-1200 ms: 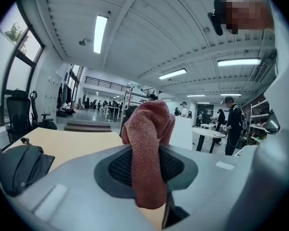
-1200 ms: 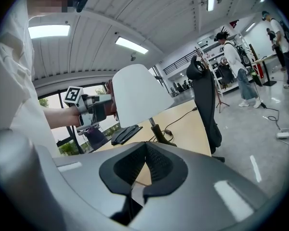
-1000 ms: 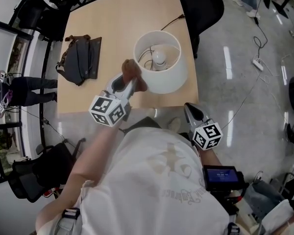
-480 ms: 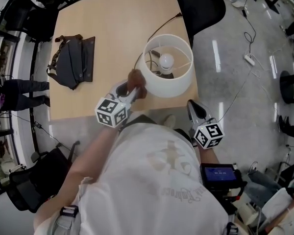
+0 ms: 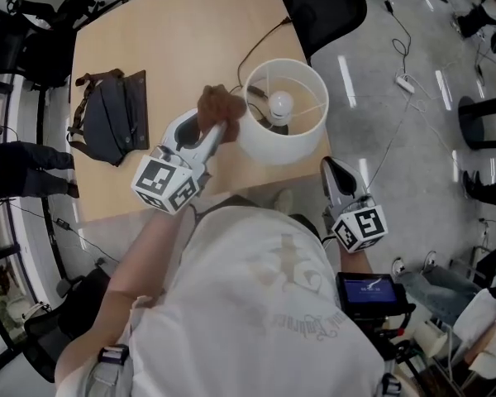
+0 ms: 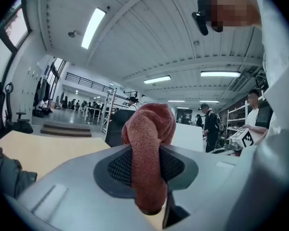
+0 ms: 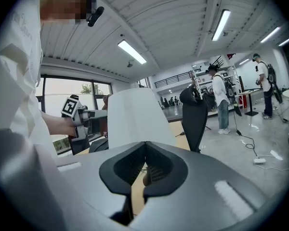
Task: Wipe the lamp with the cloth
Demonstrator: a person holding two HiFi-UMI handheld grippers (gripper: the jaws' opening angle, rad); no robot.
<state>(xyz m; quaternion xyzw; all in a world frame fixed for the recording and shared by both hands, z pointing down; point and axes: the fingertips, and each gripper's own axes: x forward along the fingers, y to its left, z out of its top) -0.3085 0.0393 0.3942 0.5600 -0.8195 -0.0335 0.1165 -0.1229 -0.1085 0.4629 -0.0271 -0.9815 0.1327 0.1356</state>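
Rust-red cloth [image 5: 217,103] is soft and limp, so it only wipes where it is bunched. The left gripper [image 5: 208,132] has its fingers clamped on the cloth's middle, which leaves a rounded wad sticking out past the tips. That wad sits at the left rim of the lamp [image 5: 285,137], seemingly against the white shade, though contact is not certain.

The lamp stands near the right, near corner of the surface [image 5: 190,31], with its cord [image 5: 260,44] running to the far edge. The shade looks thin and light and would probably dent or rock under a hard push. The bulb [image 5: 279,102] inside is fragile, so light strokes suit it. The safest hold is low on the shade or at the base.

The right gripper [image 5: 335,172] hangs off the near right edge, apart from the lamp. Its fingers are drawn together on nothing. A dark bag [image 5: 107,122] lies far left.
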